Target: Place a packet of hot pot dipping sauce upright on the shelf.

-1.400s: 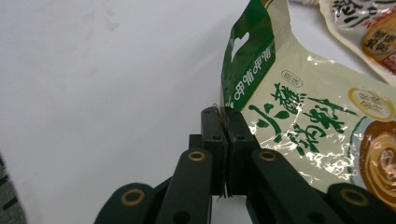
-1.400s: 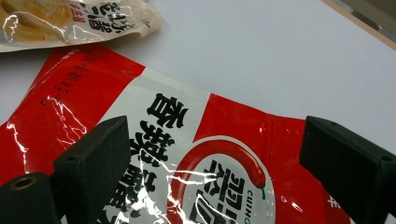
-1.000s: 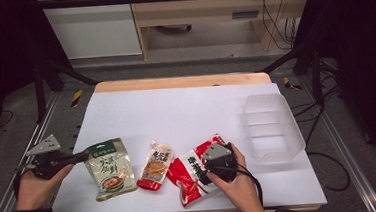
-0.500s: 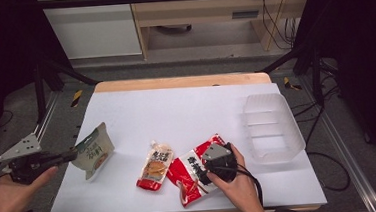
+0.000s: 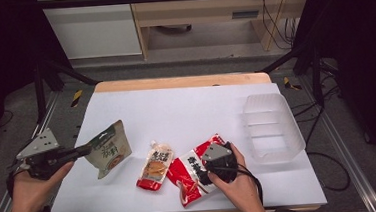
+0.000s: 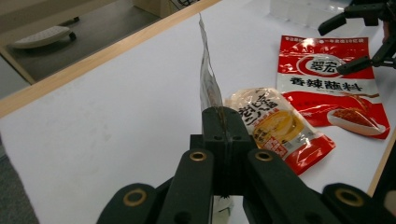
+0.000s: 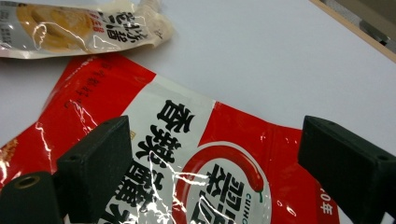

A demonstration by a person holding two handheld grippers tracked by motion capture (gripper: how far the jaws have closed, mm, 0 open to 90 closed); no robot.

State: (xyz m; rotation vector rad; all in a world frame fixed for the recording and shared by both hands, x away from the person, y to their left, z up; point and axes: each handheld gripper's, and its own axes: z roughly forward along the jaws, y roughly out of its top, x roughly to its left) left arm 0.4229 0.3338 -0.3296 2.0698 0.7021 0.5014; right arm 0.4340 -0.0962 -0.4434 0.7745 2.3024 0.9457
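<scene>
**Left tongs lift green pouch; right tongs rest open over red pouch**

At the counter's [image 5: 186,106] left edge, the left tongs [image 5: 81,152] point level toward the right, held in a hand whose forearm comes in from the bottom left corner. Their jaws are clenched on the edge of the green pouch [image 5: 109,149], which hangs tilted clear of the counter's surface; in the left gripper view the pouch [image 6: 208,81] stands edge-on, rising straight out of the closed jaws.

The right tongs [image 5: 205,172] sit low at the near edge, the hand wrapped over the top of them, the wrist bent inward. Their jaws stand released, wide apart, one on each side of the red pouch [image 7: 210,172], which lies flat on the counter. Just beside it on the left lies the orange-and-cream pouch [image 5: 155,166], also flat. A clear plastic tub [image 5: 270,125] stands at the right side, well apart from both hands.
</scene>
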